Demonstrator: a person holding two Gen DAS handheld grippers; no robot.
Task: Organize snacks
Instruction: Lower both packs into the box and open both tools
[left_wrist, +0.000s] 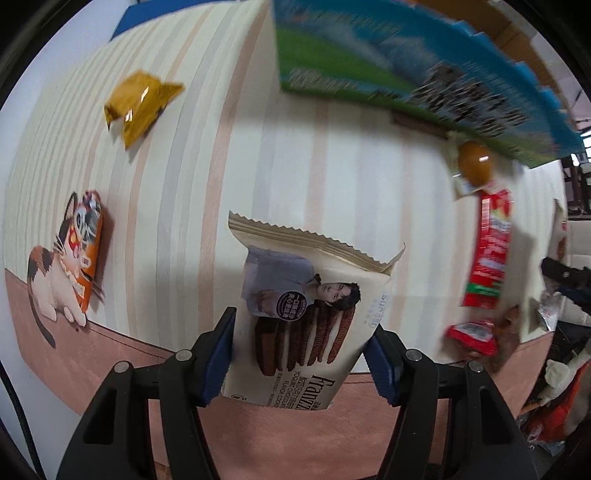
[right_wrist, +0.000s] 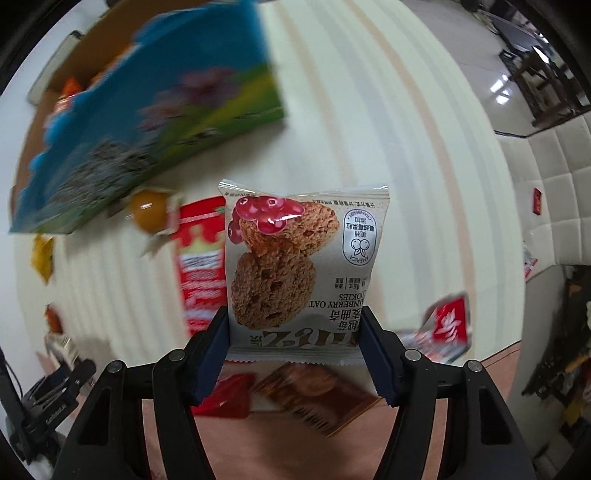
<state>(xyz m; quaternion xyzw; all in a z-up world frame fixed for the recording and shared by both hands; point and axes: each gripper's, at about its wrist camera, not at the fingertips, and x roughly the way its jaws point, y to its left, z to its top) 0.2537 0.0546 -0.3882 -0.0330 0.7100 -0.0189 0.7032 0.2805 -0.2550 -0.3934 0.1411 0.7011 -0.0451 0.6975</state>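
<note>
Snacks are in both grippers right now: the left gripper (left_wrist: 301, 360) is clamped on a cream chocolate cookie pack (left_wrist: 306, 310), held up over the striped tablecloth (left_wrist: 332, 166) with the pack's crimped end pointing away, and the right gripper (right_wrist: 293, 354) is squeezing a cranberry oat cookie pack (right_wrist: 303, 266) the same way, upside down to the camera. So that's two packs held, one each. Loose on the cloth I count, from the left camera, one yellow wrapper (left_wrist: 140, 107), one orange packet (left_wrist: 86, 251) by the cat print, one long red pack (left_wrist: 487, 251), one small red wrapper (left_wrist: 472, 338) and one round orange jelly cup (left_wrist: 474, 160). The right camera adds a brown packet (right_wrist: 317, 398) just under the held pack and a red-and-white sachet (right_wrist: 448, 325) off to the side. One blue-green box (left_wrist: 424, 74) sits at the far side (blurry, can't see what's inside it), with the jelly cup just beside it.
</note>
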